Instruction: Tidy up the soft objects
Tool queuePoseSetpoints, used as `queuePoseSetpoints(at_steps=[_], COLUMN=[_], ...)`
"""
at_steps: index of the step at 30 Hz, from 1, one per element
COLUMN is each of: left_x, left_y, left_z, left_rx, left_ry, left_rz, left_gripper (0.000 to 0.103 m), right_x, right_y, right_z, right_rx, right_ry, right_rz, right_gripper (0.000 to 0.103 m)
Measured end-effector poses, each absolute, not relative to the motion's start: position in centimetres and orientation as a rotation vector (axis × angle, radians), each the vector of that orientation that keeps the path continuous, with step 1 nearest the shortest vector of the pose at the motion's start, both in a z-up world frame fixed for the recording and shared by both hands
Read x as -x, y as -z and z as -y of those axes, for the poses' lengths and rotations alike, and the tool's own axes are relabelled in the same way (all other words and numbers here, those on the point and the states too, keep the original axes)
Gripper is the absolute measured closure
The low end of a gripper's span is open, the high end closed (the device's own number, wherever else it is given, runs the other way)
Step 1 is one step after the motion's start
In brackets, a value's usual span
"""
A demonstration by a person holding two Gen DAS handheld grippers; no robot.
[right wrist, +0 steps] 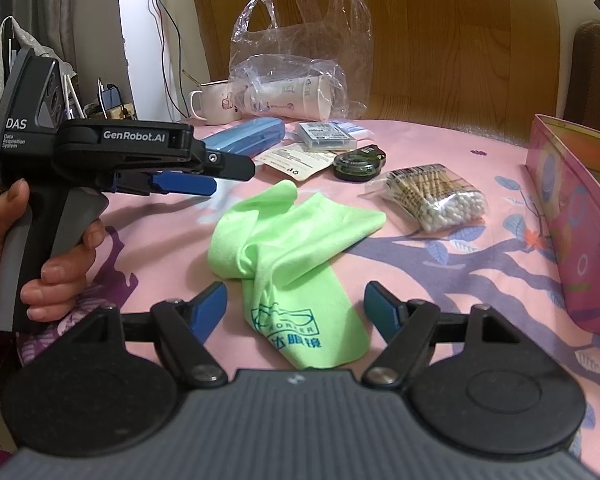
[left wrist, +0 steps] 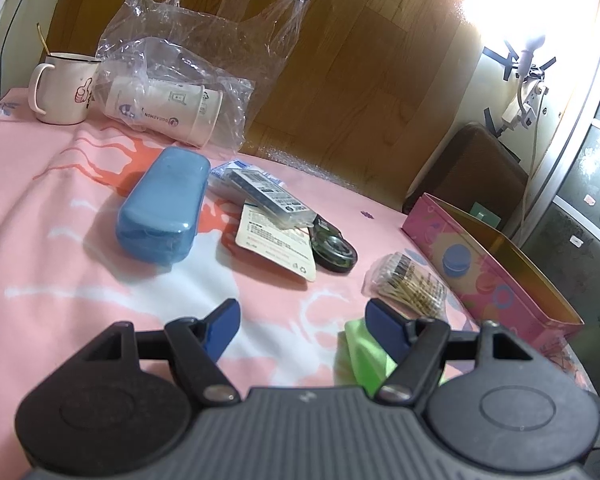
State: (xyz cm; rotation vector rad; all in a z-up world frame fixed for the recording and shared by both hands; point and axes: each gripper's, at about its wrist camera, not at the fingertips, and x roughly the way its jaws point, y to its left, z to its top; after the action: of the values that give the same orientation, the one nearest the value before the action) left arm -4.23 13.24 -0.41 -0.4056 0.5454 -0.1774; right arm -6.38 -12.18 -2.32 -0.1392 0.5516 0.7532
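A crumpled green cleaning cloth (right wrist: 296,248) with blue print lies on the pink tablecloth, directly ahead of my right gripper (right wrist: 295,306), which is open and empty with the cloth's near end between its fingers. In the left wrist view the cloth (left wrist: 360,354) shows partly behind the right finger. My left gripper (left wrist: 302,316) is open and empty above the table; it also shows in the right wrist view (right wrist: 204,184), to the left of the cloth. A bag of cotton swabs (right wrist: 432,196) lies right of the cloth, also in the left wrist view (left wrist: 410,286).
A pink open box (left wrist: 488,268) stands at the right edge (right wrist: 580,216). A blue case (left wrist: 164,204), flat packets (left wrist: 268,196), a card (left wrist: 278,244) and a dark round tin (left wrist: 334,248) lie mid-table. A mug (left wrist: 62,90) and a clear bag with a paper cup (left wrist: 164,104) stand at the back.
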Motion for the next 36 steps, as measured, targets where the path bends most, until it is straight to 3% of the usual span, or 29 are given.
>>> queuePoseSetpoints(at_steps=[7, 11, 36], left_x=[4.5, 4.7, 4.1], left_y=[0.2, 0.5, 0.6], left_z=[-12.3, -10.7, -6.7], left_rx=[0.415, 0.461, 0.433], left_ry=[0.263, 0.337, 0.413], left_rz=[-0.580, -0.619, -0.685], left_gripper=[0.031, 0.021, 0.022], right_x=[6.3, 6.4, 7.2], right_y=[2.6, 2.6, 2.5], right_z=[12.2, 12.1, 11.4], right_rx=[0.136, 0.139, 0.167], right_ry=[-0.755, -0.756, -0.745], right_rz=[-0.555, -0.552, -0.542], right_gripper=[0.024, 0.024, 0.030])
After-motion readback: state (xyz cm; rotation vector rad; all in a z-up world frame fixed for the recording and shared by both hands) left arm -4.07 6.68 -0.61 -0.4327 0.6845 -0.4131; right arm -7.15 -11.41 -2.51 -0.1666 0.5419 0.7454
